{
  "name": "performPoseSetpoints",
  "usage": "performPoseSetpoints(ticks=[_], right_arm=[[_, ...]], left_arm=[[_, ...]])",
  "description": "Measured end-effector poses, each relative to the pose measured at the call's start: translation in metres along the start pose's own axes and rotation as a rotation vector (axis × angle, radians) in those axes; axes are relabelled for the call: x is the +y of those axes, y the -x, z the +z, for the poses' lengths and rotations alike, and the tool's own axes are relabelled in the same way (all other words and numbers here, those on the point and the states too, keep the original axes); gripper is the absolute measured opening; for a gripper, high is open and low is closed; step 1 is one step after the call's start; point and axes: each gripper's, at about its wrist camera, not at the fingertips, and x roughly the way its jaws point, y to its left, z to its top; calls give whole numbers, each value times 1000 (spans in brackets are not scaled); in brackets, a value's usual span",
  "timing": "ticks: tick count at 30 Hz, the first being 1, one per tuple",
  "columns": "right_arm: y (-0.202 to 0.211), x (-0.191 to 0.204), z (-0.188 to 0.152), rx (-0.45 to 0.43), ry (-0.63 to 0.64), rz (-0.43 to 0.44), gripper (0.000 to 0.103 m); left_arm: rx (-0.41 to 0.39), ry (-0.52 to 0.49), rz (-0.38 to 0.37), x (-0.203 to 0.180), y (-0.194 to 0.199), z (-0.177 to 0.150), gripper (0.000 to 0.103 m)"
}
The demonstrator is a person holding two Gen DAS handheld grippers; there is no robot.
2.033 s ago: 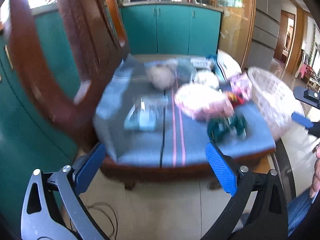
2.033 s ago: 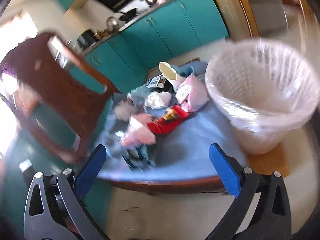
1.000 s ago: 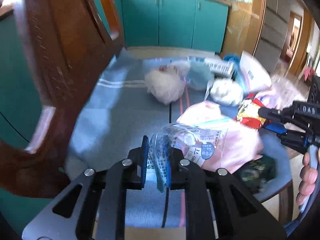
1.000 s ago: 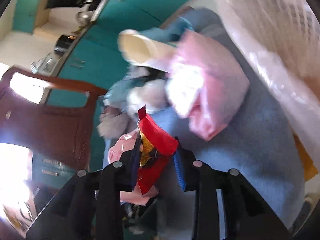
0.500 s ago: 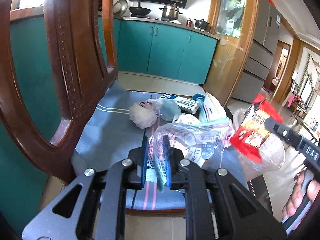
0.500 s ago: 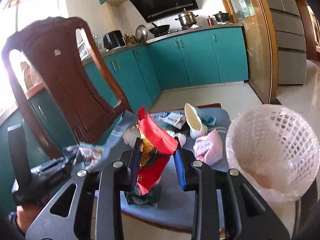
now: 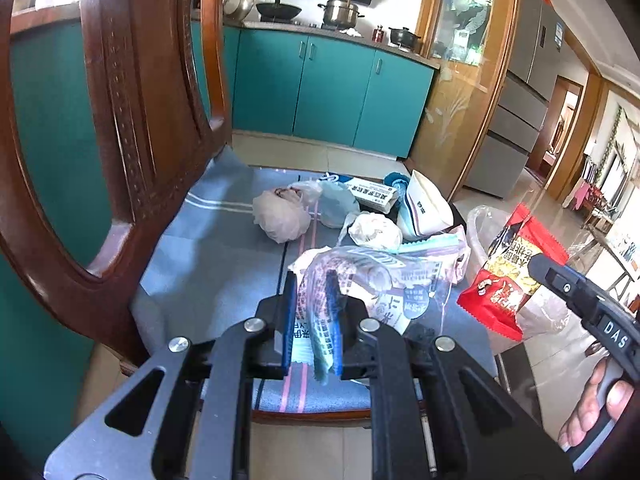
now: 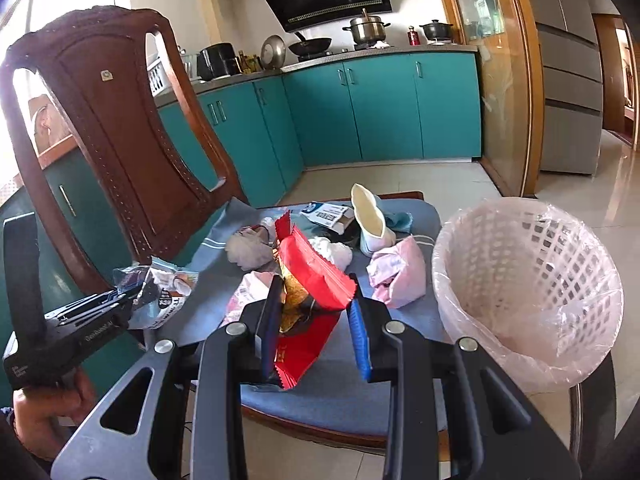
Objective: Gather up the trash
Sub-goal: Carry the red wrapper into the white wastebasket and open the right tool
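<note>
Left gripper [image 7: 311,320] clamped on a clear printed plastic wrapper [image 7: 372,280]; right gripper [image 8: 316,320] pinching a red foil snack bag [image 8: 308,280], both beside the white lattice bin [image 8: 520,280]. Nothing visibly binned; several scraps left on the blue seat cushion [image 8: 340,392] left of the bin.

Print on clear wrapper [image 7: 384,280] too small to read

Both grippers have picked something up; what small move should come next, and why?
Probably carry the right gripper over the lined basket and release. It is clamped on the red snack wrapper, the basket sits open just to its right, and the left gripper holds a clear printed wrapper for afterwards.
</note>
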Motion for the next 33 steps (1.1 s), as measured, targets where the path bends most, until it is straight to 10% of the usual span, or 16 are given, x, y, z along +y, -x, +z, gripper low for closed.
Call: performPoseSetpoints(ticks=[33], right_arm=[[-4,1,-2,6,19,-13,31]], left_arm=[[21,-25,11,-1,-6,-3,16]])
